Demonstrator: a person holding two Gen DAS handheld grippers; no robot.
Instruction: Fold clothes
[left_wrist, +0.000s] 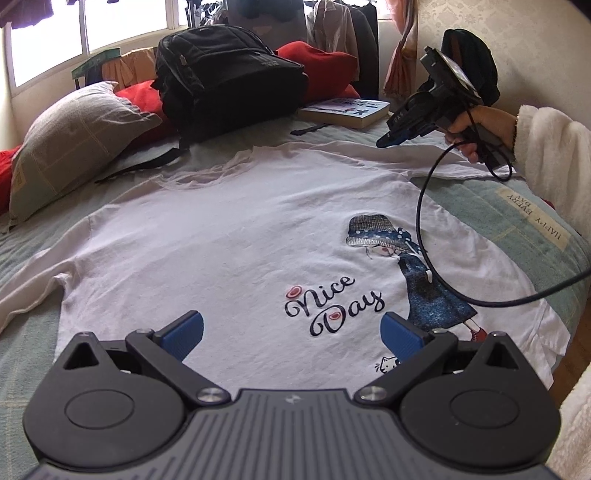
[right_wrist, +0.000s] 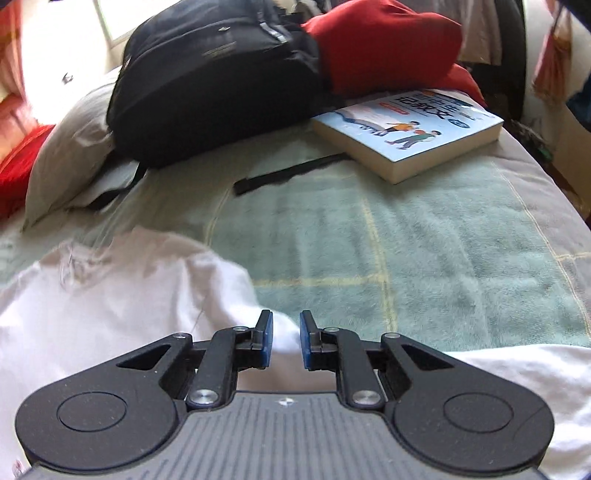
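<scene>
A white T-shirt (left_wrist: 221, 240) lies flat on the bed, front up, with a "Nice Day" print and a girl in a hat. My left gripper (left_wrist: 293, 321) hovers open over its lower part, its blue pads (left_wrist: 190, 334) wide apart and nothing between them. A hand (left_wrist: 476, 125) holds my right gripper (left_wrist: 386, 142) low over the shirt's far right shoulder. In the right wrist view the right gripper (right_wrist: 284, 321) shows a narrow gap with white shirt (right_wrist: 110, 314) fabric in it, and the pads do not press the fabric.
A black backpack (left_wrist: 229, 77), a grey pillow (left_wrist: 70, 144), red fabric (left_wrist: 317, 62) and a book (left_wrist: 347, 109) crowd the far end of the green blanket (left_wrist: 498, 206). A black cable (left_wrist: 421, 206) hangs across the shirt's right side. The bed edge runs along the right.
</scene>
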